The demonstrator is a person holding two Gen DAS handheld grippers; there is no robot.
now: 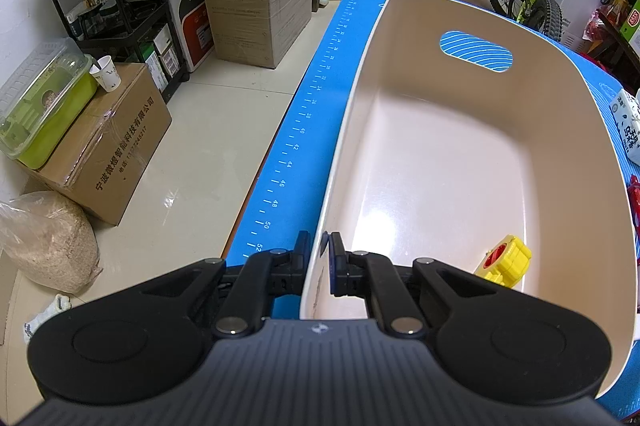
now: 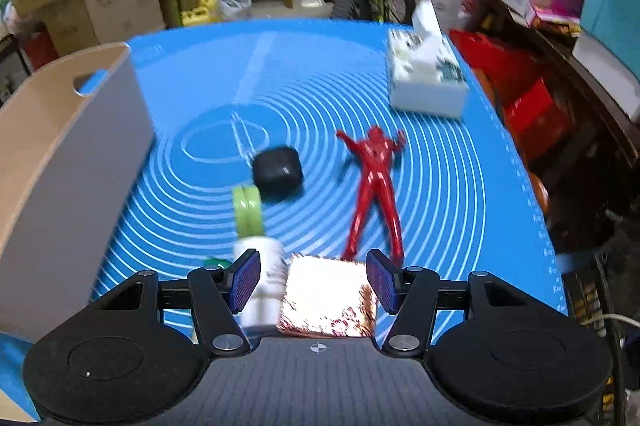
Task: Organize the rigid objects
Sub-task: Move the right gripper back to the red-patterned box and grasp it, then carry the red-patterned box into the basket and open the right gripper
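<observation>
Left gripper (image 1: 319, 258) clamps the beige plastic bin's (image 1: 460, 26) near wall; a yellow toy (image 1: 506, 260) lies inside. Right gripper (image 2: 312, 276), parted, hovers over a shiny foil square (image 2: 328, 298) on the blue surface (image 2: 460, 206). No writing is readable.

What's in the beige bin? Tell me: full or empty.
Nearly empty. The beige bin holds only one yellow-and-red toy at its near end; the rest of its floor is bare.

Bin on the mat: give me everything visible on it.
The bin is a cream, glossy, plastic-looking oblong tub with rounded corners and a handle slot in its far end wall. It stands upright on the blue mat, near its left edge. The left gripper is shut on its near rim. Inside lies only a yellow-and-red toy.
</observation>
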